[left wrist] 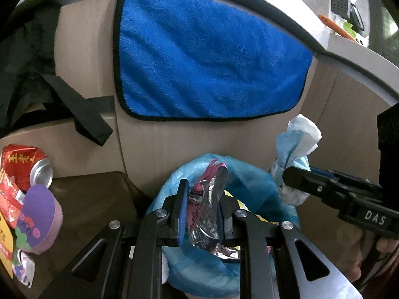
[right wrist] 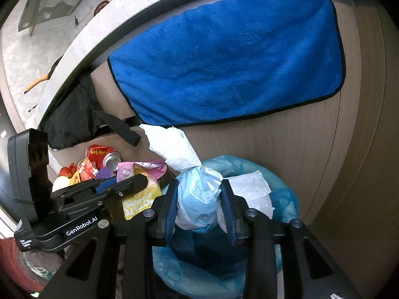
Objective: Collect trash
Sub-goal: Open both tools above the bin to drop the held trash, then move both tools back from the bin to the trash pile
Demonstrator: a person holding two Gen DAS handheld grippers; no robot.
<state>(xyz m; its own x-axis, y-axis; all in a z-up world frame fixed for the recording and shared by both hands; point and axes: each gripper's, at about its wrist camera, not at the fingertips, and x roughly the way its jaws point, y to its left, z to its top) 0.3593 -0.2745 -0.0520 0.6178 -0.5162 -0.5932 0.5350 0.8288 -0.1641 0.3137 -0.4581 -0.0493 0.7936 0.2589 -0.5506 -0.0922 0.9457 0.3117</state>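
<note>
Foil wrapper [left wrist: 208, 206], pink outside and silver inside, stands pinched between the blue pads of the left gripper [left wrist: 199, 214]; its long axis runs roughly upright, the crumpled top pointing up and slightly right toward the cabinet front [left wrist: 154, 147]. It hangs directly over the open mouth of the blue bin liner [left wrist: 251, 174].

To the right, the right gripper [right wrist: 199, 199] is clamped on a knotted bundle of pale blue and white plastic [right wrist: 197, 194]. That bundle's long axis tilts: the bulky end sits low between the pads, while the twisted white tail [right wrist: 172, 147] points up and to the left, reaching the lower edge of the blue towel [right wrist: 232, 59] that hangs over the counter edge. The bundle also sits above the liner, near its rim.

On the left, a pile of litter lies beside the bin: a crushed red can [left wrist: 27, 169], its open end facing right, a purple-topped round lid [left wrist: 41, 209], and a yellow packet [right wrist: 141, 199]. A black strap [left wrist: 77, 109] hangs from the cabinet.
</note>
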